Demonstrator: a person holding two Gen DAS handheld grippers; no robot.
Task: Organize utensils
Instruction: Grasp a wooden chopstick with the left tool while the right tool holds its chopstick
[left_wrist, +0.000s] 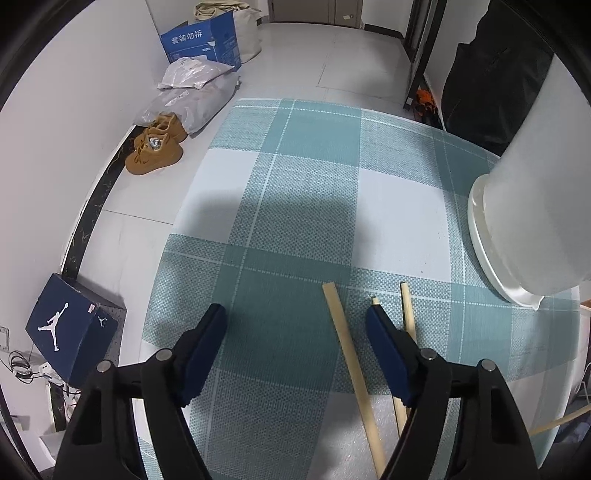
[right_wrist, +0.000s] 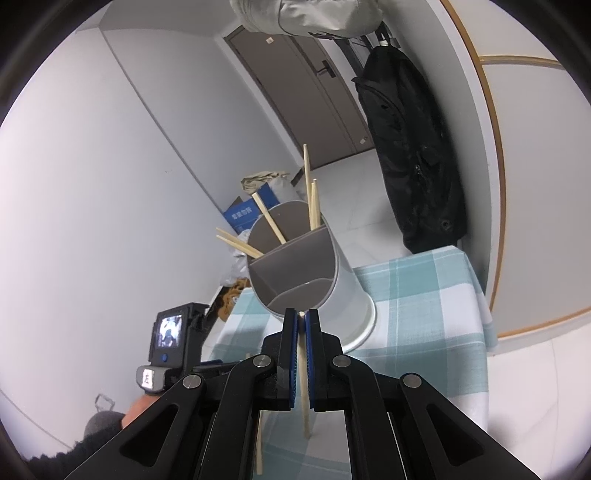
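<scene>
My left gripper (left_wrist: 295, 321) is open and empty, low over the teal checked tablecloth (left_wrist: 303, 206). Wooden chopsticks (left_wrist: 349, 354) lie on the cloth between its fingers and under the right finger (left_wrist: 388, 347). The white utensil holder (left_wrist: 535, 221) stands at the right edge of that view. My right gripper (right_wrist: 302, 321) is shut on a single wooden chopstick (right_wrist: 305, 384), held just in front of the rim of the white utensil holder (right_wrist: 314, 273). The holder has a grey divided inside, and several chopsticks (right_wrist: 310, 199) stand in its far compartment.
The left gripper's body with its small screen (right_wrist: 170, 332) shows at lower left of the right wrist view. On the floor are brown shoes (left_wrist: 155, 147), a blue Jordan box (left_wrist: 70, 328) and bags (left_wrist: 192, 88). A black coat (right_wrist: 410, 155) hangs beyond the table.
</scene>
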